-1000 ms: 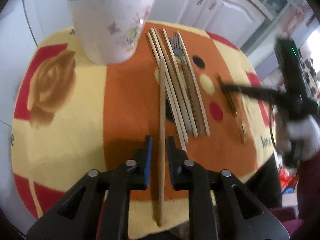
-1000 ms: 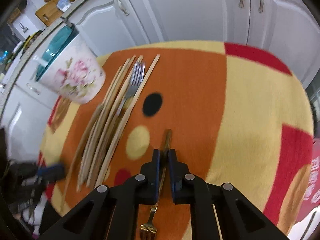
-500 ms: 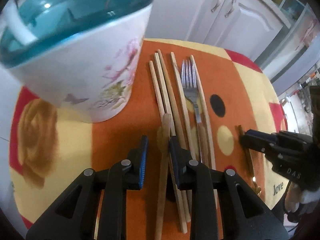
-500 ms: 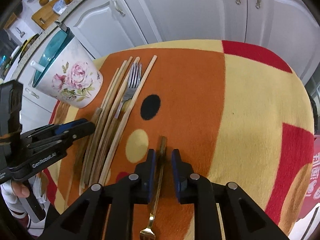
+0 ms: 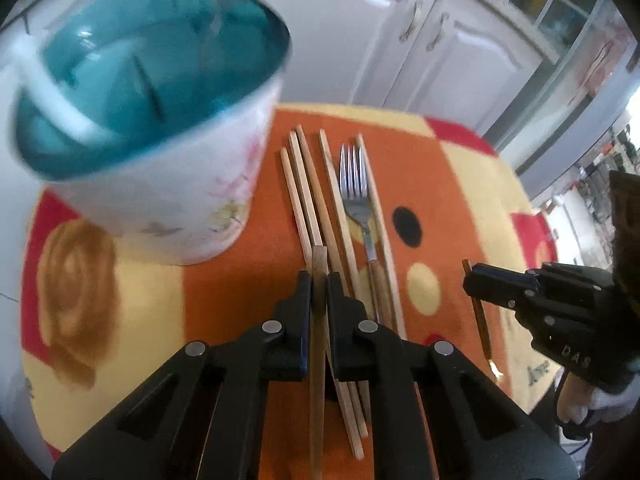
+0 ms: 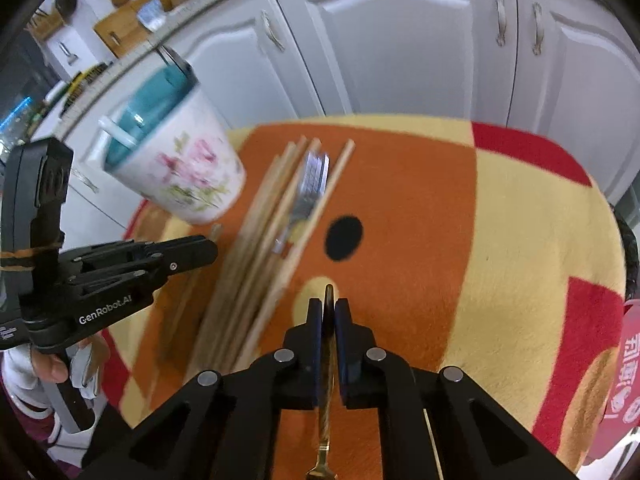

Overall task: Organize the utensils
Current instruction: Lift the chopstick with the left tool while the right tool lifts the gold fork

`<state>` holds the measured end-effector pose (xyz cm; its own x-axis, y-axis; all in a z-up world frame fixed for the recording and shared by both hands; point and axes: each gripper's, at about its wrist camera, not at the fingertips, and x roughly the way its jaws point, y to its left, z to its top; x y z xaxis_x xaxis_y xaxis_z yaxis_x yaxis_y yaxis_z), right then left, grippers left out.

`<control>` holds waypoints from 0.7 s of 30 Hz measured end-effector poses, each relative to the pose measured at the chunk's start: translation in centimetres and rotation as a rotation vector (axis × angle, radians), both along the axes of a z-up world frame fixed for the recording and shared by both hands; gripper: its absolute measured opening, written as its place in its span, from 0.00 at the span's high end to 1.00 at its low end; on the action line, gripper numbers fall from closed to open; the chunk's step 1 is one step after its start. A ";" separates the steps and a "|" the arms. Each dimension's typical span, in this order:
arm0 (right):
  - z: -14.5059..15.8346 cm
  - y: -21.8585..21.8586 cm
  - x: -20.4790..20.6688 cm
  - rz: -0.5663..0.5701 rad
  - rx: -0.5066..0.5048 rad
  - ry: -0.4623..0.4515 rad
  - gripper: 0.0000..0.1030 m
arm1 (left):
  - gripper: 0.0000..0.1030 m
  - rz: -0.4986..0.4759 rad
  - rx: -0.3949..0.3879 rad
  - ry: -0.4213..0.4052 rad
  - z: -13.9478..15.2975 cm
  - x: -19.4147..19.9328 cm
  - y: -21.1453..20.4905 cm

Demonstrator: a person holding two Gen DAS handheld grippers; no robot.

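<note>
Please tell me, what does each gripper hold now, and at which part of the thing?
The left gripper is shut on a wooden chopstick near its far end. The right gripper is shut on a small gold fork by its handle end.

left gripper (image 5: pixel 319 280) clamping chopstick (image 5: pixel 318 360), cup (image 5: pixel 160 184) near

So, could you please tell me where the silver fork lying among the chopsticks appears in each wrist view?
Left wrist view: the silver fork lies centre-right, tines pointing away, just right of the left gripper.
Right wrist view: it sits upper-centre, blurred, up and left of the right gripper.
Shared landmark: the floral cup, left of the fork in both views.
</note>
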<state>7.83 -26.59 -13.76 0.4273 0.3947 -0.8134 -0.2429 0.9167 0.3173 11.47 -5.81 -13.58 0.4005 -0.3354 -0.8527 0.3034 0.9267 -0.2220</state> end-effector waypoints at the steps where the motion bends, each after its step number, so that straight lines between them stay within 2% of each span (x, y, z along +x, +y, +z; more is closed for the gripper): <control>1: 0.5 -0.1 -0.2 0.002 0.013 -0.008 0.95 | 0.94 0.003 -0.012 -0.011 0.7 -0.3 0.4; 6: 3.1 -0.4 -1.6 0.018 0.040 -0.062 0.95 | 0.94 0.015 -0.086 -0.070 4.6 -2.1 3.0; 21: 7.2 0.7 -5.4 0.050 0.036 -0.165 0.95 | 0.94 0.060 -0.188 -0.216 12.2 -7.4 7.3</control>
<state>2.46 -25.84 -6.56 0.5330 0.4465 -0.7187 -0.3392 0.8909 0.3020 4.11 1.50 -1.33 0.5901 -0.4496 -0.6705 0.3078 0.8931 -0.3280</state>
